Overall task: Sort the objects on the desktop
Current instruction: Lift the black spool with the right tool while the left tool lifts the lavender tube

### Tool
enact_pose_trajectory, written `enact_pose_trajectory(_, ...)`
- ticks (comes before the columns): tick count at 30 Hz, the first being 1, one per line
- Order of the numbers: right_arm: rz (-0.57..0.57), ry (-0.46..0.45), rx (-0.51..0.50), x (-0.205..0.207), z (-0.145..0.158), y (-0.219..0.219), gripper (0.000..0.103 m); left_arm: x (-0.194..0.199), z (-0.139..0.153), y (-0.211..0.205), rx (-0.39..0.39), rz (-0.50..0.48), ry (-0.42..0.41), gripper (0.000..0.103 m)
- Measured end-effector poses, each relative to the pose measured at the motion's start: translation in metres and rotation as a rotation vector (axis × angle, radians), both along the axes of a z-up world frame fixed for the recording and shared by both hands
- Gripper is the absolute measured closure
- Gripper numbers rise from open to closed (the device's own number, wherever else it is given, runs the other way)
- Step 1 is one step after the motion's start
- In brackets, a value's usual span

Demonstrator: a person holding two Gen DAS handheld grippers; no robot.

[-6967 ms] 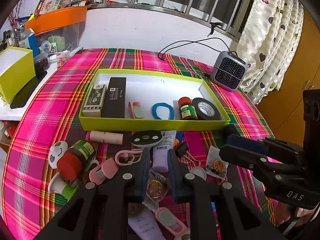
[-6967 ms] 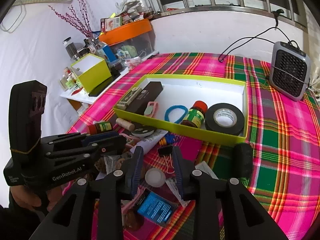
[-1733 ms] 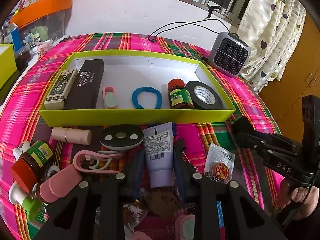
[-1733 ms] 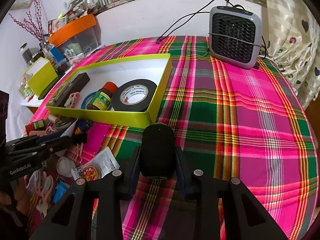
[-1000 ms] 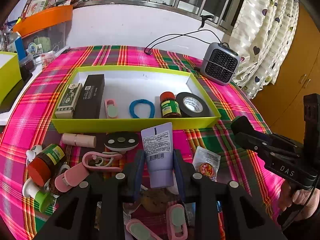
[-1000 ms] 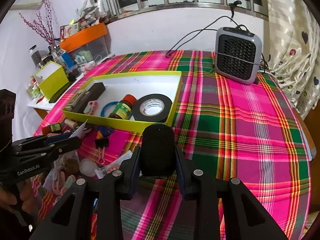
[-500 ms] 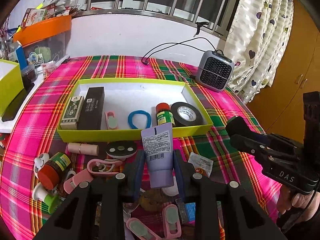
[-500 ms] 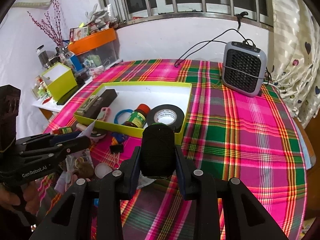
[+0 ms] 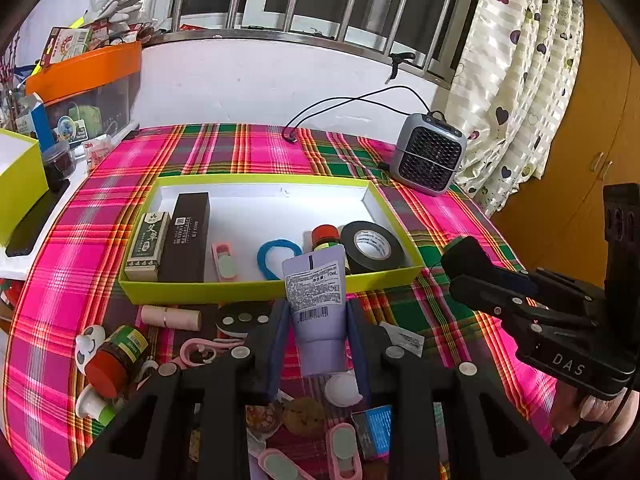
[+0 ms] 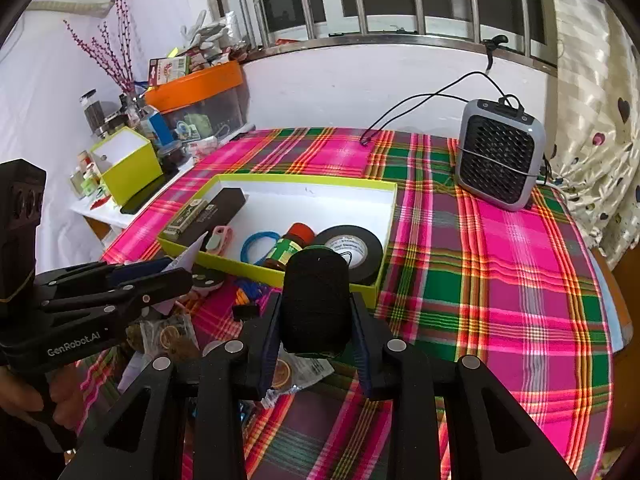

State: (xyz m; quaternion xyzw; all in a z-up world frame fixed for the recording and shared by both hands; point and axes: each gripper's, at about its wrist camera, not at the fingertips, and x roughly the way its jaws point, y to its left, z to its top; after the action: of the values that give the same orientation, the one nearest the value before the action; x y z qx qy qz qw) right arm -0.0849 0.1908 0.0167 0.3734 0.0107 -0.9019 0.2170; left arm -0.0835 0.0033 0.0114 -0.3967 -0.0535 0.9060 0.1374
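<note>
Left gripper point(image 9: 318, 336) pinches a soft lilac tube point(image 9: 318, 308) up over the green tray's point(image 9: 200, 291) front wall, hiding most of the jar behind. Right gripper point(image 10: 314, 338) clamps a fuzzy black cylinder point(image 10: 314, 300), maybe foam, bottom hidden, near the tape point(image 10: 352, 248).

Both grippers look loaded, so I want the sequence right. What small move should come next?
Probably carry the left gripper, shut on the lavender tube, forward over the green tray and release it on the bare white floor behind the blue ring.
</note>
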Motion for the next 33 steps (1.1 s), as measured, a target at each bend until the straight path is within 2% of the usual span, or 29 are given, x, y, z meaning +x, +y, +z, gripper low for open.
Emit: enact_pose_trajectory(33, 0.064, -0.003, -0.024, -0.037, -0.003, -0.042, 0.070, -0.041, -0.005, -0.021, 0.008, 0.052, 0.006, 0.073)
